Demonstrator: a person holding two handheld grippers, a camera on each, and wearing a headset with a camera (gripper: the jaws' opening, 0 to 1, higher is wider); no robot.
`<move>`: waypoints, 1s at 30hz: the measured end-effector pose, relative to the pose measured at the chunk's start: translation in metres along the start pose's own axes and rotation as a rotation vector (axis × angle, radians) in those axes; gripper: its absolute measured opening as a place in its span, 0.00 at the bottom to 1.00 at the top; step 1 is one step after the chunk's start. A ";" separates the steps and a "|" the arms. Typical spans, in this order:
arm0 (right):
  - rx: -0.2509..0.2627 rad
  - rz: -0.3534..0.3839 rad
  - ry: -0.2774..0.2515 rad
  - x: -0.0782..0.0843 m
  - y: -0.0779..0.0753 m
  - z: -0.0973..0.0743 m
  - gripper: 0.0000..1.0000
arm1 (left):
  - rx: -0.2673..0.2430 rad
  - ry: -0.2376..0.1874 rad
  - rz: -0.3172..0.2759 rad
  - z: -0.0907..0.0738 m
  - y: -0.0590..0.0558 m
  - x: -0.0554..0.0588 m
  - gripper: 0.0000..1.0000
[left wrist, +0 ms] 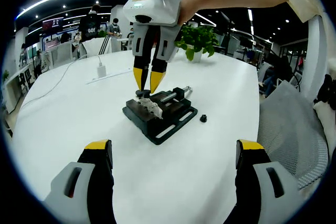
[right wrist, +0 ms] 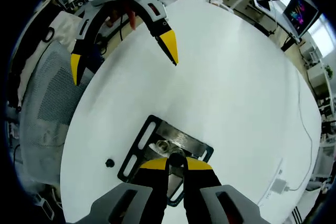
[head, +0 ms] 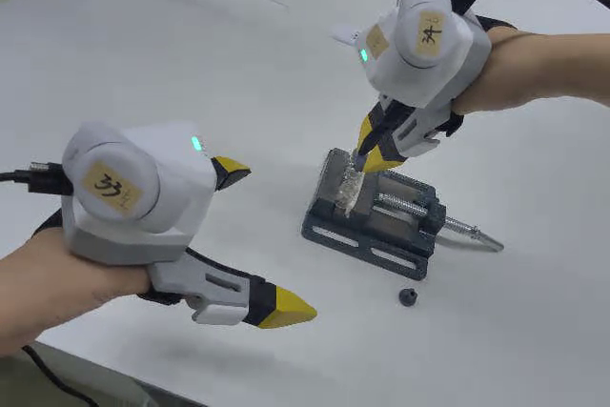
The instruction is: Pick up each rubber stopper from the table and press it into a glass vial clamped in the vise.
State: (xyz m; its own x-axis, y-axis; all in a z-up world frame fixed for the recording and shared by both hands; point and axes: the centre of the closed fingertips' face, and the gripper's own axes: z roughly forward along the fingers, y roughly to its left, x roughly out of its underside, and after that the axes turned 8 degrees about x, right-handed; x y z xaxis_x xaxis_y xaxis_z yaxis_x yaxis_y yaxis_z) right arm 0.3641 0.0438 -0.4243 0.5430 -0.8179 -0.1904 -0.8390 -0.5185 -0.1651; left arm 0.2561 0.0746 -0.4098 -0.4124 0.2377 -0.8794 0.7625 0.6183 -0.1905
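Left gripper (head: 267, 237) hangs with jaws wide and empty over the bare white table (head: 238, 64), left of the vise (head: 367, 235). Right gripper (head: 370, 152) is nearly closed, pinching a rubber stopper (right wrist: 176, 159) right atop the glass vial (head: 349, 190) clamped in the vise; second stopper (head: 408, 296) lies on the table near the vise. Room is an open office with a potted plant (left wrist: 197, 38) past the table and a mesh chair (left wrist: 294, 129) at its right.

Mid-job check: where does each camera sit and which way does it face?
Head view: on the headset, looking down at the vise; both forearms, left hand-held gripper and right hand-held gripper show.
Left gripper view: on the left one, facing across the table at the vise; own open jaws at bottom.
Right gripper view: on the right one, facing down onto the vise; own jaws pinch a stopper.
Shared: all three show the vise and a loose stopper.
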 end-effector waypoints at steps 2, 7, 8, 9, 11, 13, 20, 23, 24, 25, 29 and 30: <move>-0.001 -0.002 0.006 0.001 0.001 0.001 0.06 | 0.000 0.001 -0.001 0.000 0.000 0.001 0.97; -0.008 0.000 0.012 0.003 0.002 0.005 0.06 | 0.004 0.005 -0.006 0.001 -0.001 0.003 0.97; -0.003 -0.001 0.017 0.004 0.001 0.006 0.06 | 0.004 0.005 -0.007 0.001 -0.001 0.003 0.97; -0.003 -0.002 0.022 0.004 0.003 0.005 0.06 | 0.005 0.007 -0.007 0.001 -0.001 0.004 0.97; -0.006 0.005 0.018 0.003 0.003 0.005 0.06 | 0.006 0.006 -0.008 0.001 -0.001 0.004 0.96; -0.003 0.001 0.019 0.003 0.004 0.005 0.06 | 0.008 0.007 -0.009 0.002 -0.002 0.005 0.96; 0.004 -0.010 0.043 0.001 0.007 0.005 0.06 | 0.011 0.009 -0.013 0.002 -0.003 0.007 0.96; 0.007 -0.014 0.058 0.001 0.007 0.005 0.06 | 0.011 0.011 -0.015 0.002 -0.003 0.008 0.95; 0.006 -0.019 0.062 0.001 0.008 0.005 0.06 | 0.009 0.012 -0.016 0.001 -0.003 0.009 0.95; 0.008 -0.021 0.069 0.001 0.008 0.004 0.06 | 0.009 0.012 -0.017 0.001 -0.003 0.009 0.95; -0.003 0.024 0.081 0.001 0.008 0.004 0.05 | 0.007 0.012 -0.018 0.000 -0.002 0.010 0.95; -0.004 0.033 0.082 0.001 0.008 0.004 0.05 | 0.007 0.012 -0.017 0.000 -0.002 0.010 0.95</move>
State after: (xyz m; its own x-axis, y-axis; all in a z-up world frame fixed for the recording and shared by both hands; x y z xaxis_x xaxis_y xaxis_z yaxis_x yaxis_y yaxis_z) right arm 0.3580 0.0403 -0.4295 0.5102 -0.8523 -0.1155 -0.8567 -0.4917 -0.1559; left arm 0.2505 0.0751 -0.4180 -0.4316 0.2360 -0.8707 0.7586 0.6171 -0.2088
